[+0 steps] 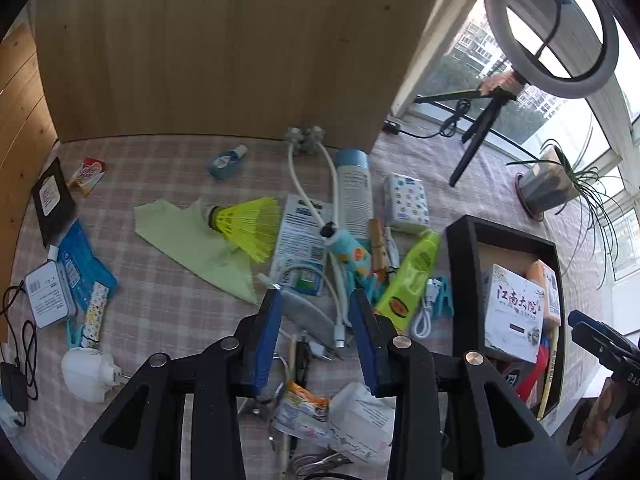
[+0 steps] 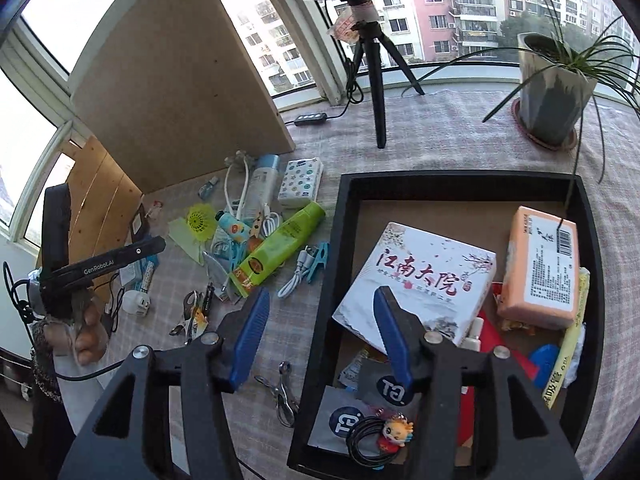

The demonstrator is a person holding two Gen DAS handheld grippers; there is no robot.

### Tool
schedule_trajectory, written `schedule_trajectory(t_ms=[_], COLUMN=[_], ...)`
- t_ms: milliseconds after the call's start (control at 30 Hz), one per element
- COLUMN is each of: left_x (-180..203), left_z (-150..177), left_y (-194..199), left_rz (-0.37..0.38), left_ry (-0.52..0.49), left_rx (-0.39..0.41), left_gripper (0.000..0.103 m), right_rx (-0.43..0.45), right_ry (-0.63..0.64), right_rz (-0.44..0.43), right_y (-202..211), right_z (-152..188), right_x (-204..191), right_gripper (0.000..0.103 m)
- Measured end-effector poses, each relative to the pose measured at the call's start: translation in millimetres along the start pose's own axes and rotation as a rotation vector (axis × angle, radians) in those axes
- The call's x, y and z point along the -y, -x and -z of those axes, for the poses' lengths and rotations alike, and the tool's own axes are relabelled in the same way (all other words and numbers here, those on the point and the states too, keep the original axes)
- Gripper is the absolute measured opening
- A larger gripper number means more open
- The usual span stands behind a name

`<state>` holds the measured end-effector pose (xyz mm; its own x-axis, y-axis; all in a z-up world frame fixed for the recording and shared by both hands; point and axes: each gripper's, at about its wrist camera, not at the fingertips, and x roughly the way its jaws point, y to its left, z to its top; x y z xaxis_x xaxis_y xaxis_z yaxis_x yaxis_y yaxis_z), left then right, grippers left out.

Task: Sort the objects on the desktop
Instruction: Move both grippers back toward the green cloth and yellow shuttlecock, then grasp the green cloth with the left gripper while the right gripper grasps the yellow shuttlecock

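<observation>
Both grippers hang over a checked tabletop [image 1: 168, 312] crowded with small things. The left gripper [image 1: 314, 300] points down at the clutter with its blue fingers [image 1: 266, 332] parted and nothing between them; beneath the gap lie a grey mask [image 1: 312, 316] and a white cable [image 1: 338, 300]. Just beyond are a yellow shuttlecock [image 1: 248, 228] resting on a pale green cloth [image 1: 196, 244], a blue-capped bottle [image 1: 354, 192] lying flat, a tissue pack [image 1: 406, 204], and a green tube [image 1: 412, 276] tilted toward the black tray [image 1: 460, 280] on the right. A small blue bottle [image 1: 226, 162] sits near the wooden board [image 1: 200, 48] at the back, well apart from the pile. The right gripper [image 2: 320, 300] is also spread wide and empty, one finger above the bare tabletop and the other over the tray's [image 2: 328, 280] near-left part. Inside the tray a white box [image 2: 420, 276] with red characters lies tilted, an orange pack [image 2: 540, 268] beside it on the right, and a keychain doll [image 2: 396, 432] with a coil of black cord at the near edge. Metal clippers [image 2: 284, 392] lie on the tabletop just left of the tray. In the right wrist view a hand [image 2: 80, 328] grips the other tool at far left. A potted plant [image 2: 556, 92] and a tripod [image 2: 376, 80] stand toward the window.
</observation>
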<state>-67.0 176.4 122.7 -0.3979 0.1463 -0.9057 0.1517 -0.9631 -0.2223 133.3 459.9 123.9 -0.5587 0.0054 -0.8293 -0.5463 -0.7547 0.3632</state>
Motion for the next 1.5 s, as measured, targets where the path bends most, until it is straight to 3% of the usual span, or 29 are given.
schedule_trajectory(t_ms=[167, 333, 700, 800, 900, 967, 1033, 1133, 1200, 1233, 1500], left_x=[-80, -133, -146, -142, -140, -142, -145, -148, -149, -150, -135], left_z=[-18, -35, -51, -50, -50, -49, -47, -43, -39, -37, -23], left_y=[-24, -56, -115, -120, -123, -124, -126, -125, -122, -119, -69], left_rz=[-0.060, -0.095, -0.065, -0.078, -0.079, -0.070, -0.060, -0.039, -0.036, -0.036, -0.038], left_ry=[0.131, 0.237, 0.299, 0.286, 0.280, 0.298, 0.320, 0.341, 0.354, 0.361, 0.328], left_rx=[-0.038, -0.083, -0.128, -0.110, -0.103, -0.098, -0.094, -0.086, -0.079, -0.071, 0.032], left_gripper=[0.036, 0.040, 0.045, 0.042, 0.024, 0.007, 0.001, 0.001, 0.001, 0.001, 0.001], right_rx=[-0.020, -0.087, -0.215, -0.238, -0.256, -0.265, -0.269, -0.289, -0.317, -0.314, -0.221], right_ry=[0.111, 0.212, 0.279, 0.279, 0.270, 0.267, 0.262, 0.237, 0.235, 0.236, 0.179], right_rz=[-0.047, -0.109, -0.160, -0.156, -0.148, -0.147, -0.153, -0.195, -0.201, -0.189, -0.214], right_y=[-39, -93, -206, -226, -244, -254, -262, -275, -287, -290, -269], right_z=[-20, -35, -57, -60, -63, -65, -67, -70, -70, -69, -73], right_x=[-54, -110, -181, -186, -188, -190, -192, -195, -200, -202, -200], right_gripper=[0.053, 0.053, 0.053, 0.053, 0.053, 0.053, 0.053, 0.040, 0.016, 0.011, 0.003])
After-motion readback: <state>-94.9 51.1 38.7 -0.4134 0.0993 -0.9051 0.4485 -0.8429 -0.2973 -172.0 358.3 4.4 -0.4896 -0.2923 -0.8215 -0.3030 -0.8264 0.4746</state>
